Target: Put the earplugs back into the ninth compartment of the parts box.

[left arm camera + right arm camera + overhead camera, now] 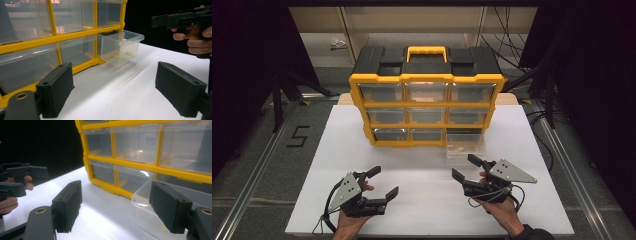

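the drawer (466,145) sticks out of the cabinet's (427,95) bottom right slot, its long axis running toward the person. the right gripper (468,166) sits just in front of it, jaws spread and empty; the left gripper (382,181), also spread, is farther off.

I saw a white bench (422,200) on grey floor (252,150), a black "5" (298,136) marked at the frame's left. Pale shelving (362,30) stood at top centre, dark curtains (592,75) flanking it, cables (507,35) upper right.
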{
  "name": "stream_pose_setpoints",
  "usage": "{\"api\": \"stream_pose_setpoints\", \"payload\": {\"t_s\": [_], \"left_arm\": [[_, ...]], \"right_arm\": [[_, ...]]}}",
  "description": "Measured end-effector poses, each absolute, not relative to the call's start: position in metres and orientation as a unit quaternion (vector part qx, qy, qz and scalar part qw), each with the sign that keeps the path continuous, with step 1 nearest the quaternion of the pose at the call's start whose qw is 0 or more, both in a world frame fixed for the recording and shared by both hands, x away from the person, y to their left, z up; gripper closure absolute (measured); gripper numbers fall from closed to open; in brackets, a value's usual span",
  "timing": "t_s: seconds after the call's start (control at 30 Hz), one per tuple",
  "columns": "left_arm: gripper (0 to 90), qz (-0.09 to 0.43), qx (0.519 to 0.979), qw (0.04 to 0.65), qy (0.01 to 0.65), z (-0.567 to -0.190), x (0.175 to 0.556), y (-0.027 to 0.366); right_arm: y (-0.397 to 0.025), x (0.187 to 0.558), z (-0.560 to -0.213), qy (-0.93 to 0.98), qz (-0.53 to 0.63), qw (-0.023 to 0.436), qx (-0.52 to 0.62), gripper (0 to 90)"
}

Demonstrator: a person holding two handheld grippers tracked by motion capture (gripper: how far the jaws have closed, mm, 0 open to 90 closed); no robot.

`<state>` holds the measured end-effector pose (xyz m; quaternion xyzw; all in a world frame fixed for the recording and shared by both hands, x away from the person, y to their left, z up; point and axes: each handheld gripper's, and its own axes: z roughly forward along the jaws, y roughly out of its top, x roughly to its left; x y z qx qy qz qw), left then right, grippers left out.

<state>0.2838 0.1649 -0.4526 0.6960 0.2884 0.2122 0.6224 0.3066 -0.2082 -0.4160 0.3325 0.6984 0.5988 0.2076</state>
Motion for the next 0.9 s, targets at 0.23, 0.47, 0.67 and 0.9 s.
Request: {"api": "stream_pose_setpoints", "payload": {"t_s": [0.23,0.47,0.67,0.9], "left_arm": [[14.4,0.208,0.698,0.622,0.289,-0.453,0.283,0.165],[14.4,0.206,0.697,0.623,0.290,-0.453,0.285,0.165],[14.4,0.207,0.698,0.622,0.288,-0.453,0.284,0.164],[14.4,0.207,0.699,0.620,0.289,-0.454,0.285,0.164]], "right_arm": [[-0.210,0.298,-0.418,0.700,0.598,0.216,0.325,26.8],[-0.215,0.294,-0.422,0.695,0.601,0.218,0.328,26.3],[-0.217,0.292,-0.422,0.694,0.603,0.217,0.328,24.9],[-0.218,0.293,-0.423,0.693,0.602,0.217,0.332,24.3]]}}
